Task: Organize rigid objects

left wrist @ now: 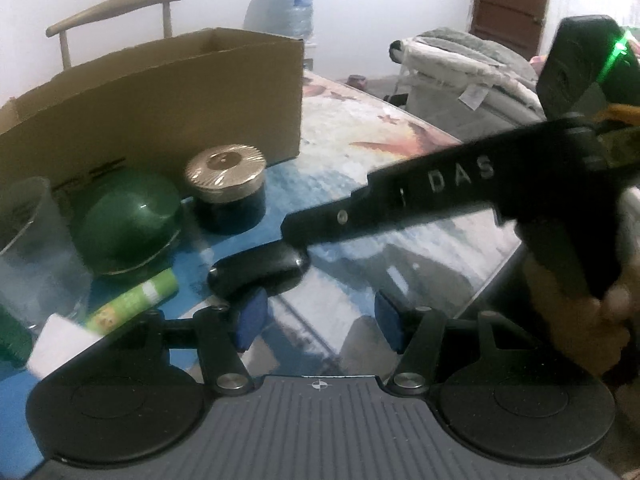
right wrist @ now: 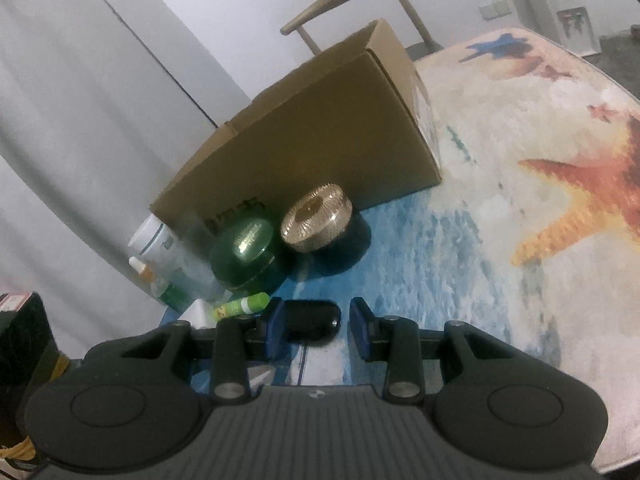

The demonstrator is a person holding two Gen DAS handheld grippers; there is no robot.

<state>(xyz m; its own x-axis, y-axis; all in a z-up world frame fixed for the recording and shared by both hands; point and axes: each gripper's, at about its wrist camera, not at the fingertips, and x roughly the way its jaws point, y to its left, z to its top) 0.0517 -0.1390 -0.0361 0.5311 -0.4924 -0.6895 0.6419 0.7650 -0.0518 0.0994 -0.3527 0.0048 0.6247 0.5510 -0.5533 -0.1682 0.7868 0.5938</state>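
Note:
A black oval case (left wrist: 256, 270) (right wrist: 312, 318) lies on the patterned table. My right gripper (right wrist: 318, 330) is open, its jaws around the case; its finger (left wrist: 304, 232) reaches the case from the right in the left wrist view. My left gripper (left wrist: 316, 320) is open and empty, just in front of the case. A green domed jar (left wrist: 126, 222) (right wrist: 246, 258), a gold-lidded dark jar (left wrist: 226, 186) (right wrist: 318, 224) and a green tube (left wrist: 134, 304) (right wrist: 242, 306) sit in front of the open cardboard box (left wrist: 160, 104) (right wrist: 320, 144).
A clear plastic cup (left wrist: 32, 248) and a white item (left wrist: 56, 340) lie at the left. A white bottle (right wrist: 154, 238) and a small dropper bottle (right wrist: 142, 270) stand by the box's left end. A wooden chair (left wrist: 116, 10) stands behind the box. The table edge (left wrist: 492, 276) runs at the right.

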